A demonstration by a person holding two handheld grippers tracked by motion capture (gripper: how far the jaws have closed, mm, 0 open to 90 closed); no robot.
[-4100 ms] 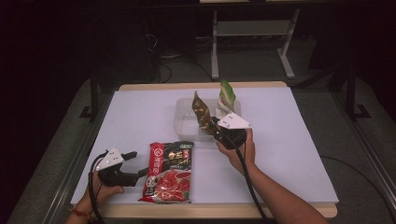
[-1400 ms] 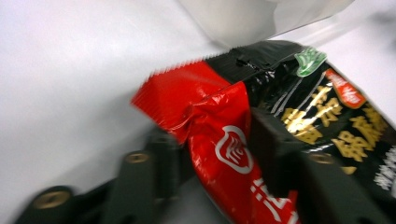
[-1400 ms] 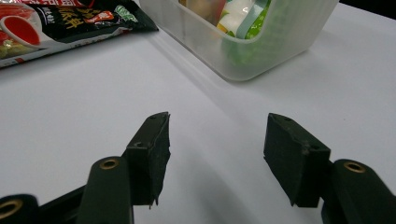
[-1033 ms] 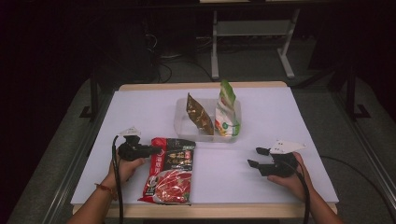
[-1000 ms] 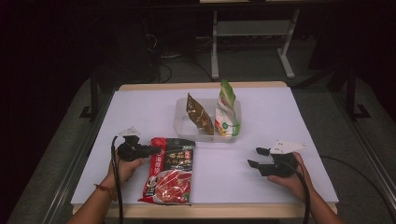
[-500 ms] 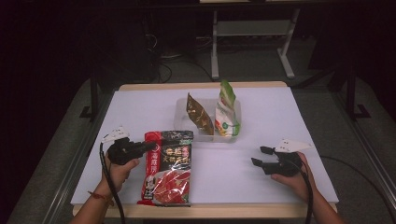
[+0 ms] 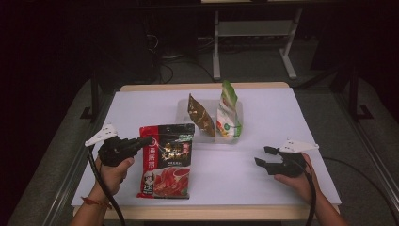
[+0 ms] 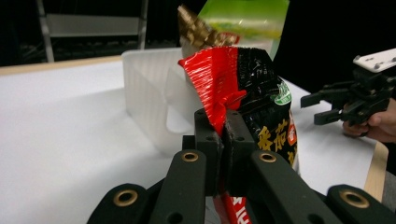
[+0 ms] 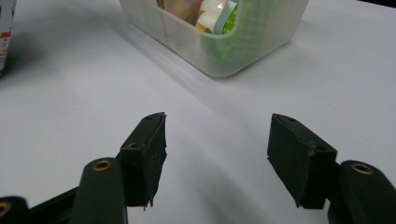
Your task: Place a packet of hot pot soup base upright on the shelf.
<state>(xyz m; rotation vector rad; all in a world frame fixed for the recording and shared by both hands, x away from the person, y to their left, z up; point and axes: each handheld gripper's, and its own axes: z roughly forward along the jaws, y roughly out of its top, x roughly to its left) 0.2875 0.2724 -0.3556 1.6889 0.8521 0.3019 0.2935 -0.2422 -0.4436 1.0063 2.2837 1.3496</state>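
My left tool (image 8: 223,140) is clamped on the red-and-black pouch's (image 7: 167,160) top edge — pouch just in front of the clear bin (image 7: 207,136), lower end on the table (image 7: 282,117). Right tool (image 9: 217,156) gapes, nothing held — right of bin.

**Left tongs clamped, right tongs spread**

The person's left hand (image 7: 112,170) grips the black two-jaw left tongs (image 7: 145,140), topped by a grey three-cornered plate, low over the white surface (image 7: 282,122) and pointing toward the right. In the left gripper view the left tongs' jaws are pressed together on the crinkled top edge of a red-and-black foil packet (image 8: 243,88). The right hand (image 7: 297,177) holds the matching black right tongs (image 7: 263,156) pointing left, jaws wide apart. They seem to hover just above the surface, though contact is unclear. Both forearms enter from the bottom edge.
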